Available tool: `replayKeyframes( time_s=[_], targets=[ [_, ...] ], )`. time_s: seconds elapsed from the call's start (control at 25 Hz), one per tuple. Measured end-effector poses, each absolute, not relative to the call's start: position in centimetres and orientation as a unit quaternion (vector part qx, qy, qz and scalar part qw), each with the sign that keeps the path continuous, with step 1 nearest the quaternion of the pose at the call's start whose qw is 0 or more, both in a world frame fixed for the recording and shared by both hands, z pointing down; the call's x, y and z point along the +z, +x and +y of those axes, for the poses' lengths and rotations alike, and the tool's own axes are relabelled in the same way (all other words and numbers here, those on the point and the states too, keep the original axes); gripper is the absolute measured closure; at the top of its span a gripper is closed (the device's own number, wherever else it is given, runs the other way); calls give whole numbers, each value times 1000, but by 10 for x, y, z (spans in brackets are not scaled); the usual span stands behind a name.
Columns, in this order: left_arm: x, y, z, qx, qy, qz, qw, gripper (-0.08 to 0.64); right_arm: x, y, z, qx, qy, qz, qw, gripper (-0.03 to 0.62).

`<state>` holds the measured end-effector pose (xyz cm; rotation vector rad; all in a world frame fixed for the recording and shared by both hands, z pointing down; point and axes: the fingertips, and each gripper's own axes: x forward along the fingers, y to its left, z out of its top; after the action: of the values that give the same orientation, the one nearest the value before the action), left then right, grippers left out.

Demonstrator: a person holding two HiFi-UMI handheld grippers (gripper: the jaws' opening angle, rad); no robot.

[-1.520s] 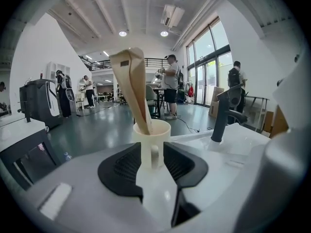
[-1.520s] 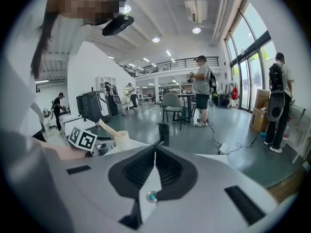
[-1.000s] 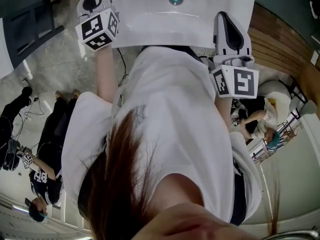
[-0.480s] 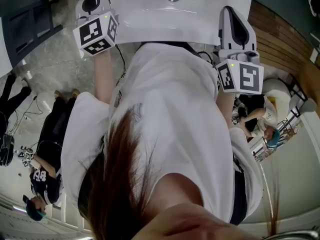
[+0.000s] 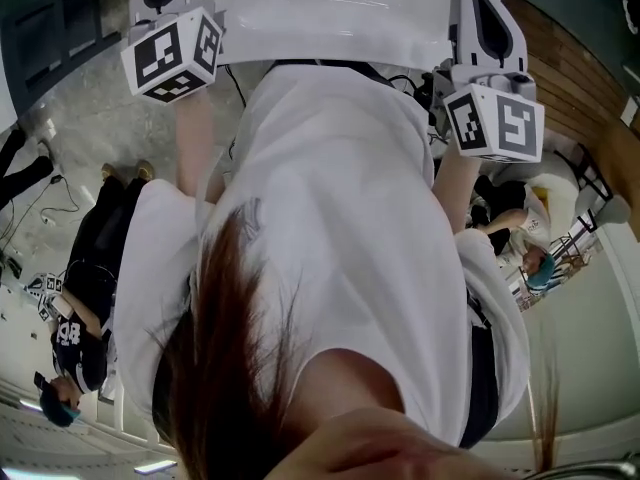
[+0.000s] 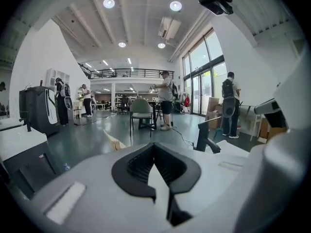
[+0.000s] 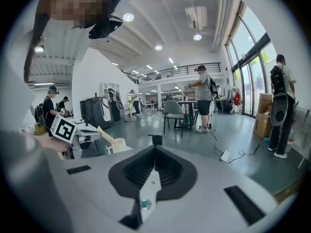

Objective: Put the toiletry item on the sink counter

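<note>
At the sink [image 5: 330, 18], the left gripper [image 6: 154, 147] had just closed empty, and the right gripper [image 7: 155, 147] was closed empty too.

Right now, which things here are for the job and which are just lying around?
For the job: sink counter, left gripper (jaws just closed, nothing between them), right gripper (shut, empty). No toiletry item is in view.

Just lying about: chair, cardboard boxes, black machine.
</note>
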<state>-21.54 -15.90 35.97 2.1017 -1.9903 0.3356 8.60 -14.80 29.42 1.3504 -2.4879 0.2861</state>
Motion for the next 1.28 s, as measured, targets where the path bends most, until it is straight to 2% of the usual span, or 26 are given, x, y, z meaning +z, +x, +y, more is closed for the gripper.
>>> replayKeyframes(
  time_s=[0.44, 0.64, 1.28],
  targets=[
    [293, -176, -133, 84, 723, -682, 73, 551, 291, 96, -151, 93, 424, -892, 128, 583],
    [282, -145, -132, 79, 716, -691, 61, 551, 294, 121, -161, 89, 406, -900, 126, 583],
    [231, -81, -123, 36, 772, -634, 19, 551, 290, 131, -154, 86, 397, -907, 109, 583]
  ],
)
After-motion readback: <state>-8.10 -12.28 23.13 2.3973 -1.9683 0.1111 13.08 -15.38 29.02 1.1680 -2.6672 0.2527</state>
